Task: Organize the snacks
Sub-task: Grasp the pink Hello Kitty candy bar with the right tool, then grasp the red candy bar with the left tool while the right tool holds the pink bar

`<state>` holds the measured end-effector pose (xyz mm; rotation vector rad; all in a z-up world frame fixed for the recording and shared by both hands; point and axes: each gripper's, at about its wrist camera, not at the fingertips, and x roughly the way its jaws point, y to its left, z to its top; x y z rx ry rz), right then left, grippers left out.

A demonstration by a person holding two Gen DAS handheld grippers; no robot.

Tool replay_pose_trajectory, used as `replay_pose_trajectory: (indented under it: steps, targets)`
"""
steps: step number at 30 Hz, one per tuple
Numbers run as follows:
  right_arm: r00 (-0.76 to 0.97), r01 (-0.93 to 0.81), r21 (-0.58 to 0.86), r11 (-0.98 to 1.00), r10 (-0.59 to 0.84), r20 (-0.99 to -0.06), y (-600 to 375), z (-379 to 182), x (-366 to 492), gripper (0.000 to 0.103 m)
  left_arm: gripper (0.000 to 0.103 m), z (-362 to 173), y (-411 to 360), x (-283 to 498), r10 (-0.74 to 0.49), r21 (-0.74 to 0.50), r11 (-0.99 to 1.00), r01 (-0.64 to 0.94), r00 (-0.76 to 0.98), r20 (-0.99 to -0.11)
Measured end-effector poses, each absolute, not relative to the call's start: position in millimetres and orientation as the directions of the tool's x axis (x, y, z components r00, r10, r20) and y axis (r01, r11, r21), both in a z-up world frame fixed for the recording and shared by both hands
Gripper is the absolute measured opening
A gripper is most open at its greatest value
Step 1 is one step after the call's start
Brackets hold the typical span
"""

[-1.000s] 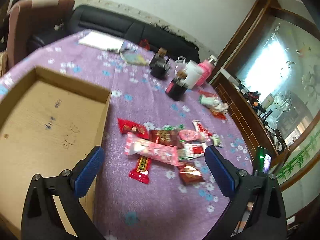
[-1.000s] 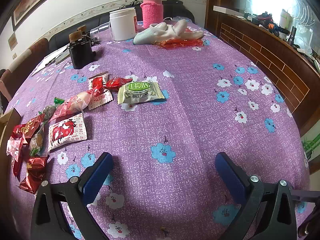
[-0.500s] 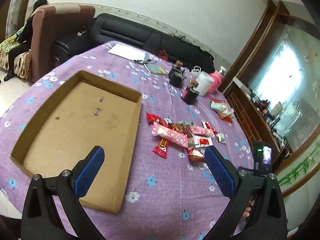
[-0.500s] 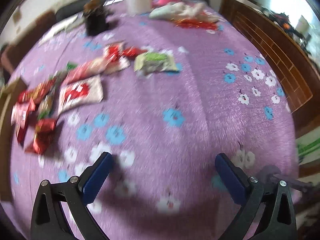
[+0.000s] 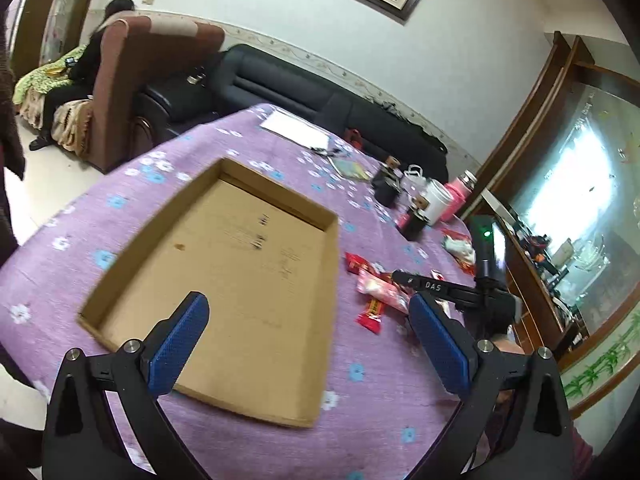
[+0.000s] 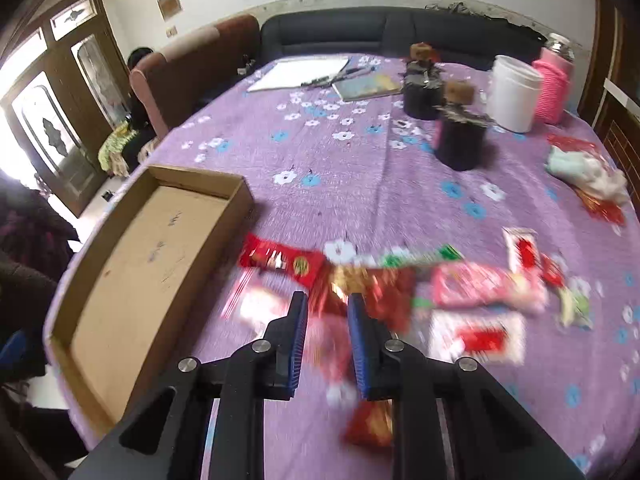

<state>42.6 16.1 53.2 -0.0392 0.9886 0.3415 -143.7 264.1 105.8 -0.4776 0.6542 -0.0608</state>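
1. A cardboard tray [image 6: 132, 276] lay on the table [image 6: 360, 184] to my left.
2. Snack packets [image 6: 400, 284] lay scattered just right of the tray.
3. Behind the packets stood two jars [image 6: 460, 140], a tub [image 6: 514, 98] and a flask [image 6: 554, 84].
4. A sofa [image 6: 380, 32] stood behind the table.

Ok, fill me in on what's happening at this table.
A person is sorting snacks with two hand-held grippers. The right hand-held gripper is down among the pile of snack packets on the purple tablecloth, its jaws nearly closed around a pink-and-white packet; motion blur hides whether it is gripped. The left hand-held gripper hangs wide open and empty above the cardboard tray, which holds no snacks yet.
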Motion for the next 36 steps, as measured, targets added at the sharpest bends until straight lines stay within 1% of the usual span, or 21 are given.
replay_pose_trajectory:
  steps: [2,4,5,7,8,9,10,11,12,14,15,19,21,22,24,27,29,32,34,35,36]
  targets:
    - [0.433,-0.315,0.2,0.928,0.328,-0.839,22.1,42.6,50.5,0.023,0.101,105.8,269.0,-144.4,-0.202,-0.448,0.889,-0.093,0.799,-0.566]
    - [0.354,-0.326,0.271,0.906,0.383,-0.853,24.5,30.4,47.0,0.026,0.101,104.8,269.4,-142.9,-0.202,-0.447,0.89,-0.092,0.799,-0.567]
    - [0.334,-0.336,0.296,0.894,0.407,-0.851,26.0,29.9,39.6,0.026,0.101,104.7,268.4,-142.0,-0.208,-0.445,0.891,-0.084,0.798,-0.566]
    - [0.273,-0.369,0.375,0.851,0.485,-0.831,23.5,34.2,20.7,0.026,0.101,104.0,262.5,-140.7,-0.218,-0.435,0.898,-0.064,0.795,-0.566]
    - [0.266,-0.381,0.416,0.826,0.529,-0.806,17.2,42.0,9.3,0.026,0.101,103.8,259.2,-140.2,-0.226,-0.434,0.899,-0.053,0.794,-0.565]
    - [0.278,-0.385,0.424,0.82,0.541,-0.794,12.2,48.3,3.2,0.026,0.101,103.3,254.7,-139.2,-0.238,-0.433,0.9,-0.039,0.791,-0.564]
    - [0.312,-0.382,0.415,0.826,0.538,-0.783,4.4,56.6,-2.8,0.026,0.101,102.3,249.0,-137.6,-0.252,-0.432,0.902,-0.021,0.785,-0.566]
    - [0.36,-0.365,0.384,0.848,0.509,-0.782,-6.1,64.7,-7.6,0.03,0.101,101.1,244.2,-136.0,-0.264,-0.43,0.903,-0.009,0.779,-0.569]
    - [0.413,-0.34,0.336,0.878,0.461,-0.785,-13.6,70.2,-11.2,0.034,0.101,99.0,237.9,-134.2,-0.282,-0.432,0.902,0.008,0.769,-0.574]
    - [0.509,-0.294,0.203,0.934,0.333,-0.794,-27.5,77.0,-19.1,0.038,0.101,98.3,229.3,-132.3,-0.301,-0.426,0.904,0.032,0.756,-0.582]
    - [0.516,-0.28,0.179,0.943,0.305,-0.8,-31.3,75.2,-20.4,0.038,0.101,98.0,224.7,-131.3,-0.306,-0.419,0.907,0.041,0.749,-0.587]
    - [0.493,-0.241,0.17,0.955,0.271,-0.827,-37.6,58.9,-22.8,0.038,0.101,99.5,210.4,-134.3,-0.315,-0.401,0.914,0.068,0.742,-0.592]
    - [0.495,-0.271,0.195,0.943,0.31,-0.812,-31.1,55.7,-31.7,0.038,0.101,101.9,209.6,-137.3,-0.302,-0.393,0.918,0.061,0.749,-0.59]
    - [0.486,-0.313,0.215,0.925,0.351,-0.8,-27.2,54.8,-37.4,0.038,0.101,103.2,211.0,-138.4,-0.292,-0.39,0.919,0.051,0.753,-0.59]
    - [0.432,-0.42,0.251,0.872,0.435,-0.79,-3.8,54.1,-52.1,0.038,0.101,105.0,216.0,-139.3,-0.274,-0.395,0.918,0.025,0.761,-0.588]
    - [0.33,-0.55,0.276,0.788,0.509,-0.795,39.7,40.5,-70.7,0.037,0.101,106.1,219.9,-139.4,-0.258,-0.399,0.917,0.001,0.764,-0.592]
    - [0.3,-0.586,0.282,0.759,0.527,-0.795,56.2,33.4,-77.9,0.037,0.101,106.1,219.4,-140.2,-0.254,-0.397,0.918,-0.004,0.764,-0.594]
    - [0.302,-0.602,0.256,0.756,0.513,-0.804,72.4,24.3,-78.8,0.037,0.101,104.9,215.2,-140.1,-0.249,-0.385,0.923,-0.003,0.758,-0.602]
    - [0.308,-0.586,0.246,0.772,0.493,-0.814,72.3,19.4,-76.9,0.031,0.101,103.6,211.3,-138.7,-0.251,-0.379,0.925,0.002,0.752,-0.61]
    - [0.316,-0.57,0.246,0.784,0.485,-0.815,69.7,18.6,-75.6,0.026,0.101,103.3,208.9,-137.8,-0.251,-0.373,0.928,0.005,0.749,-0.613]
    - [0.317,-0.559,0.255,0.789,0.487,-0.813,65.8,18.1,-72.7,0.025,0.101,103.1,206.0,-136.7,-0.25,-0.365,0.931,0.01,0.747,-0.616]
